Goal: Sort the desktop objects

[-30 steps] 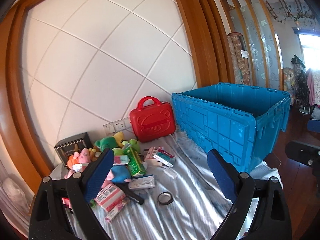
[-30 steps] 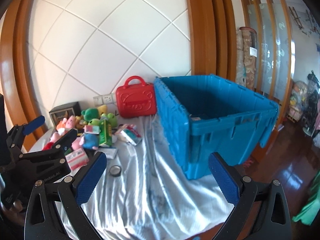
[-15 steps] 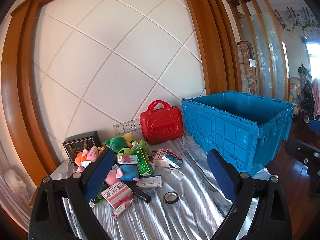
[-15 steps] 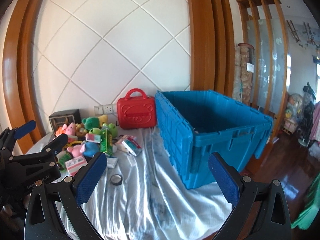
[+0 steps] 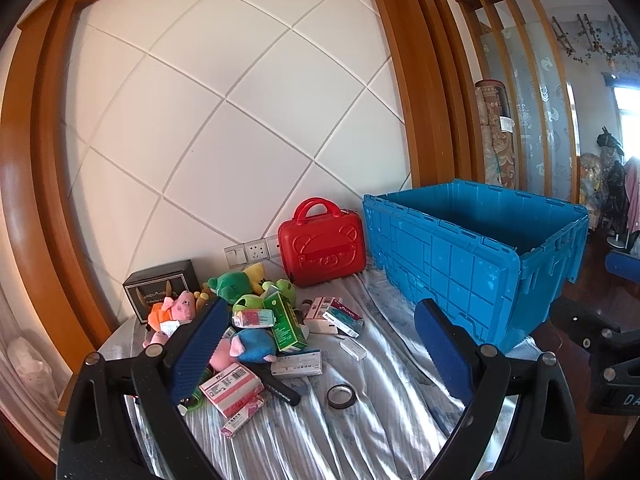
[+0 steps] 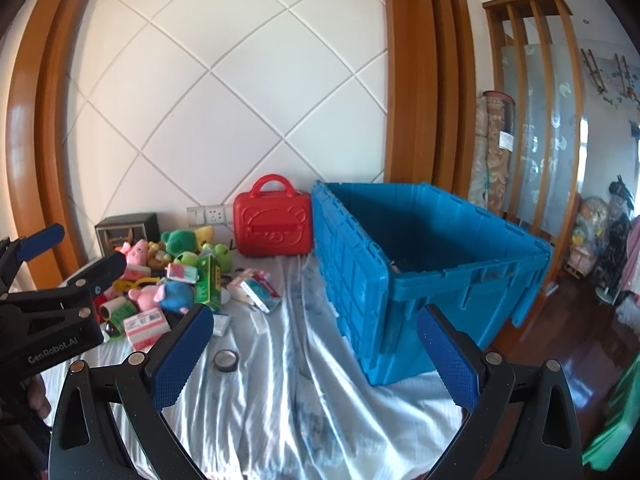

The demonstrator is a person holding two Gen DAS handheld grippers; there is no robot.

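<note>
A pile of plush toys (image 5: 240,344) and small boxes lies on the cloth-covered table (image 5: 360,432), with a green carton (image 5: 286,322), a pink-white box (image 5: 232,390) and a tape roll (image 5: 341,396). A red case (image 5: 322,242) stands at the wall. A big blue crate (image 5: 476,260) stands open at the right. My left gripper (image 5: 320,356) is open and empty, held above the table's near side. My right gripper (image 6: 312,356) is open and empty, in front of the crate (image 6: 424,264). The left gripper (image 6: 60,252) also shows at the left of the right wrist view.
A black box (image 5: 162,286) sits at the back left near wall sockets (image 5: 256,250). The white tiled wall and wood frame stand behind. The table edge drops off at the right to a wood floor (image 6: 592,336).
Both grippers have drawn back and tilted up a little, so the pile and crate sit lower and smaller in view. Nothing on the table moved.
</note>
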